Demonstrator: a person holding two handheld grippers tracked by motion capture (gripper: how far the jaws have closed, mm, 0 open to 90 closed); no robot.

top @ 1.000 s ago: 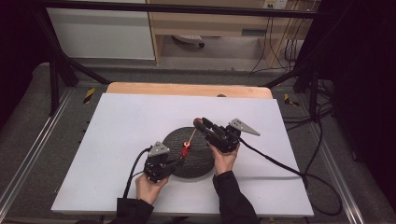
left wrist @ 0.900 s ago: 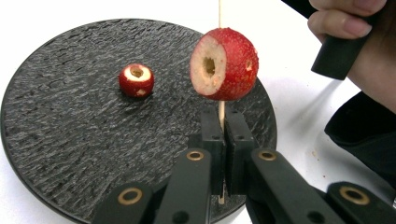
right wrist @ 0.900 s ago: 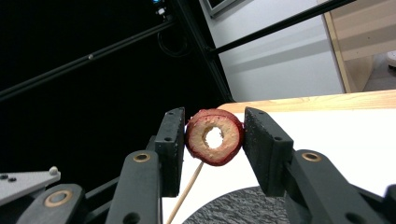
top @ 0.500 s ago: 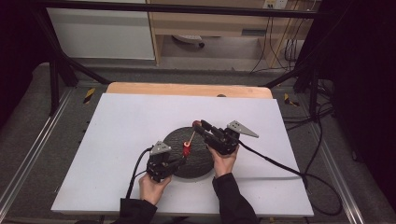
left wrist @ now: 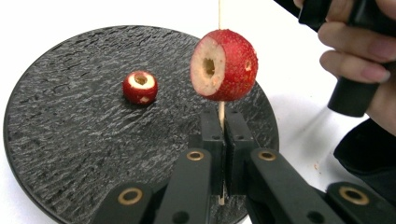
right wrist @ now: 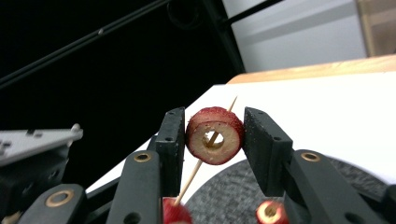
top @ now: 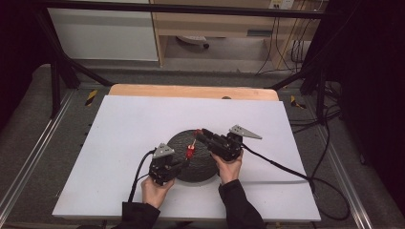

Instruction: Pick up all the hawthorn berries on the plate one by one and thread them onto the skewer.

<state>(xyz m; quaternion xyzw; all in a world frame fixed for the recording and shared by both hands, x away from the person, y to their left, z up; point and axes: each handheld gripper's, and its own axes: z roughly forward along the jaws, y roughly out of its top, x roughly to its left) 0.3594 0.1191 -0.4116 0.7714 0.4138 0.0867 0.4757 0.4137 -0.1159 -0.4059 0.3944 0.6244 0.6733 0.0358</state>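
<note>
Your left gripper (left wrist: 223, 154) has its fingers closed on the thin wooden skewer (left wrist: 221, 116), which stands up over the black slate plate (left wrist: 70, 154). One cored red fruit (left wrist: 223, 65) already sits on the skewer just above those fingers. Your right gripper (right wrist: 212, 140) holds a second cored fruit (right wrist: 215, 135) between its fingers, and the skewer tip has gone through its hole, so this piece looks threaded but not yet slid down to the first. One more fruit (left wrist: 140, 87) lies loose on the plate, so I judge the work about halfway done. The white bench (top: 124, 129) around the plate is bare; only your right hand (left wrist: 359, 51) crowds close beside the skewer
</note>
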